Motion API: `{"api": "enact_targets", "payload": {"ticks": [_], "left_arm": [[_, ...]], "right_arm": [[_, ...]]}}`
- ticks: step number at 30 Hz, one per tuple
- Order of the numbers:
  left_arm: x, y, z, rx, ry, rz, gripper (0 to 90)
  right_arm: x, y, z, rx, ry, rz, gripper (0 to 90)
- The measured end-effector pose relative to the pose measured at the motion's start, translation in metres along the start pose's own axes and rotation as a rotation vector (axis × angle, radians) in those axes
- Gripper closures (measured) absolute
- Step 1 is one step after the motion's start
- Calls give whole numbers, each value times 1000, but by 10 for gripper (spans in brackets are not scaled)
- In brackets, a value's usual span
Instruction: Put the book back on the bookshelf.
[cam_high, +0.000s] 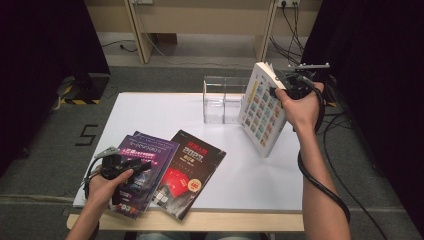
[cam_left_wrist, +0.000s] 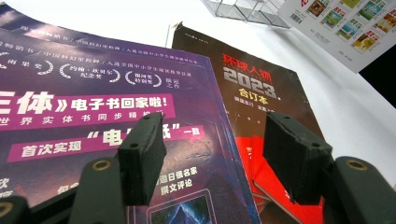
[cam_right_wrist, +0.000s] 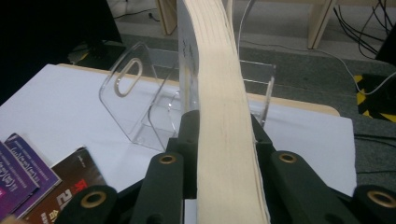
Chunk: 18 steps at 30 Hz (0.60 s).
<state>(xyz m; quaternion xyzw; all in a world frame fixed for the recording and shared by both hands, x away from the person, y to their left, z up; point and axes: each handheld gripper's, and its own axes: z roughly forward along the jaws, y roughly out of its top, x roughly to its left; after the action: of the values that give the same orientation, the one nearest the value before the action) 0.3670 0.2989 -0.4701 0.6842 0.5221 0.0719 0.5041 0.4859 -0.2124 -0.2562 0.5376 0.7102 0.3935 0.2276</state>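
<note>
At the upper right of the high view, right hand-held gripper (cam_high: 278, 86) clenched on a thick white book (cam_high: 261, 107) with rows of small coloured pictures on its cover, held up in the air and tilted, lower corner near the white counter (cam_high: 250, 170) but whether touching it, cannot tell. In the right gripper view, same book (cam_right_wrist: 224, 116) seen edge-on in the middle of the frame, pale page block pressed between the two black jaws of the right hand-held gripper (cam_right_wrist: 224, 140), one jaw on each cover. Just behind the book, toward the top centre of that view, a clear acrylic holder (cam_right_wrist: 140, 107) with an oval handle hole in its side wall; in the high view, this holder (cam_high: 220, 102) standing at the upper middle of the counter, just left of the book. At the lower left of the high view, left hand-held gripper (cam_high: 131, 167) resting over a pile of purple magazines (cam_high: 150, 150), jaws released and grasping nothing. In the left gripper view, two black pads of the left hand-held gripper (cam_left_wrist: 215, 158) standing apart above the purple magazine (cam_left_wrist: 93, 107) at the left of the frame and the dark magazine (cam_left_wrist: 261, 93) with a red block at the right. In the high view, dark magazine (cam_high: 192, 170) lying flat at the lower middle, touching the purple pile on its right side.
</note>
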Motion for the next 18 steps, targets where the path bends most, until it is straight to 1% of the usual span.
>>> {"api": "enact_targets", "payload": {"ticks": [5,9,16,18], "left_arm": [[0,0,1,6,1,3,378],[-1,-1,2,7,-2,3,378],[-1,-1,3,10,-3,2,378],[-1,-1,2,8,-1,1,379]], "right_arm": [[-12,-5,1,2,-24,19,742],[-17,-7,3,-6,-60,16,742],[-20,-7,7,-16,-77,24,742],[-20,-6,9,-18,-85,18,742]]}}
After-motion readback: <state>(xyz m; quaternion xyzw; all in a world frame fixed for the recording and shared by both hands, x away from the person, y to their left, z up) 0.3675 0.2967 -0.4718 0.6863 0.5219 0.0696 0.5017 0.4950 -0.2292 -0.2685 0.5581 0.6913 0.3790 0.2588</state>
